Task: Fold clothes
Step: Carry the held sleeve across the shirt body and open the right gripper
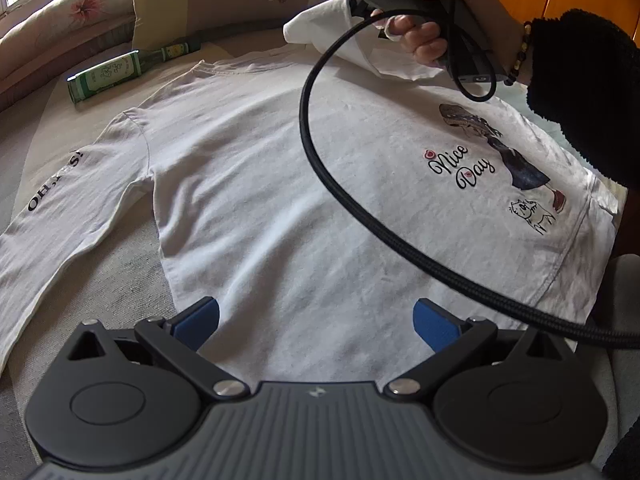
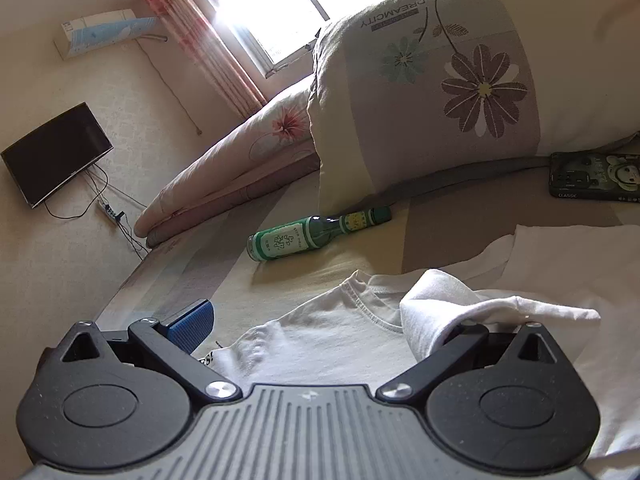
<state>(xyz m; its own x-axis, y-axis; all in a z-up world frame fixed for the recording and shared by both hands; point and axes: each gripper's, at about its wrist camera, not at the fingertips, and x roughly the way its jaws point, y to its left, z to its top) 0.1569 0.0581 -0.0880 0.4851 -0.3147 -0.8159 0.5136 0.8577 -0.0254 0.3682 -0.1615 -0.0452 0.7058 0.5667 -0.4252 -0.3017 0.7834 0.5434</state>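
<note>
Left wrist view: black cable loops across white shirt, near green bottle.

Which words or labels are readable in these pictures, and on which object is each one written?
"Nice Day": on the white shirt, beside the drawn figure.
"OH, ..S!": on the shirt's sleeve; the middle letters are lost in a crease.
"DREAMCITY": on the flowered pillow, seen upside down; the smaller line under it is too small to read.
"CLASSIC": on the phone case.
Green bottle: label characters too blurred to read.
</note>
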